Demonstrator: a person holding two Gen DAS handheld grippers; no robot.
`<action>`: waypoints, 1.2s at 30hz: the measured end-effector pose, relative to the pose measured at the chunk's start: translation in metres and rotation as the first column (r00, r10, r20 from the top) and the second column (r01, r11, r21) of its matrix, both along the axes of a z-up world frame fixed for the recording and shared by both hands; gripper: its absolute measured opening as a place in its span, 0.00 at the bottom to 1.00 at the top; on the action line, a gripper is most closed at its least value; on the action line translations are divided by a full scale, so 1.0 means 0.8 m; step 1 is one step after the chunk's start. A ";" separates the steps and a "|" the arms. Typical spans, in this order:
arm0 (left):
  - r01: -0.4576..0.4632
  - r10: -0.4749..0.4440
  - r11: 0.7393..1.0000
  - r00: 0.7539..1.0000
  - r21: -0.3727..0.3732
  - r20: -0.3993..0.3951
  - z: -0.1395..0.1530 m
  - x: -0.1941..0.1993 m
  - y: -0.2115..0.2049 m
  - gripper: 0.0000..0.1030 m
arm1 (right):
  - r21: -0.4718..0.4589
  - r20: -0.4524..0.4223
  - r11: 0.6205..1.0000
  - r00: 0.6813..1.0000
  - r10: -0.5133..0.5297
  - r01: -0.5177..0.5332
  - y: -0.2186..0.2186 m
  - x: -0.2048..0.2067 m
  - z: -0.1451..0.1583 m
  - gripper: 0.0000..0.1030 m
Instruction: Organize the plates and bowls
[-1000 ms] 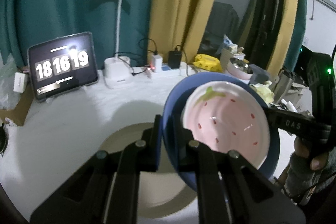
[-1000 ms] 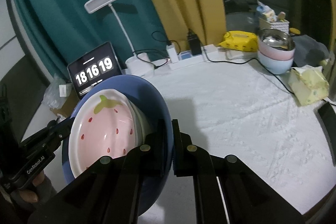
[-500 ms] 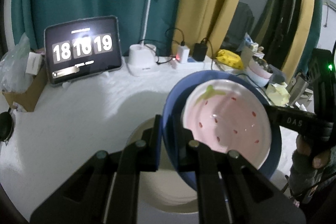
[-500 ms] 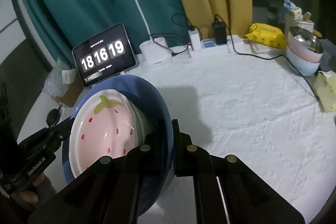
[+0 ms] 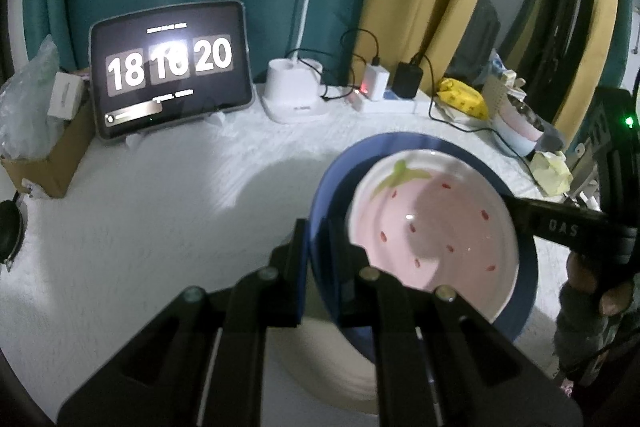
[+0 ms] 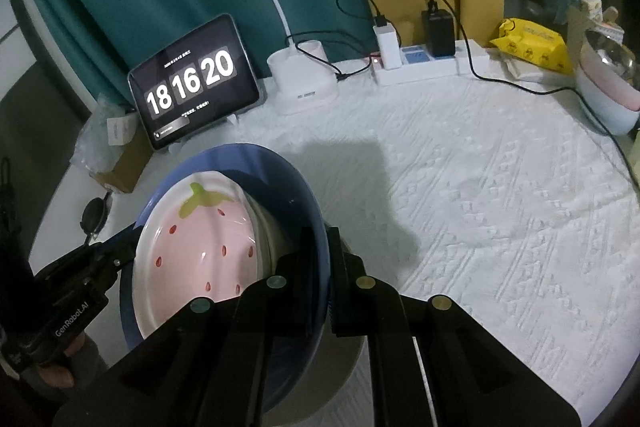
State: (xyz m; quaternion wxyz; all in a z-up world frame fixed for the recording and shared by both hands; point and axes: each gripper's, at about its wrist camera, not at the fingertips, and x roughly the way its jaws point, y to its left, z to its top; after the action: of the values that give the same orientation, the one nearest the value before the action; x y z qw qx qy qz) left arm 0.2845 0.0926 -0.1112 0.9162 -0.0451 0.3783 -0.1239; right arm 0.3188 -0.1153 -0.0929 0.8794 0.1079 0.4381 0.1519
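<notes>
A blue bowl hangs tilted above the white table, carried between both grippers. Nested in it is a pink strawberry-patterned bowl on a white dish. My left gripper is shut on the blue bowl's left rim. On the opposite rim, my right gripper is shut on the blue bowl. Each view shows the other gripper across the pink bowl: the right gripper, the left gripper. A cream plate lies on the table under the stack.
At the back stand a tablet clock, a white desk lamp and a power strip with cables. Stacked bowls, a yellow pack and tissue sit at the right. A cardboard box stands at left.
Both grippers carried the bowl stack toward the back of the table and lower; the tablet and lamp now look nearer. Both grips are unchanged.
</notes>
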 end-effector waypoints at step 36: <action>-0.022 0.023 0.997 1.000 0.069 -0.001 -0.004 0.000 -0.011 0.17 | -0.070 -0.021 0.996 0.998 -0.057 0.055 -0.011 0.008 -0.010 0.32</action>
State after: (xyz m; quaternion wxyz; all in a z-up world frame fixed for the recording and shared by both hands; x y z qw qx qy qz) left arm 0.2843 0.0840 -0.1143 0.9183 -0.0177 0.3826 -0.1004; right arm 0.3249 -0.1243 -0.1009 0.8814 0.0913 0.4500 0.1108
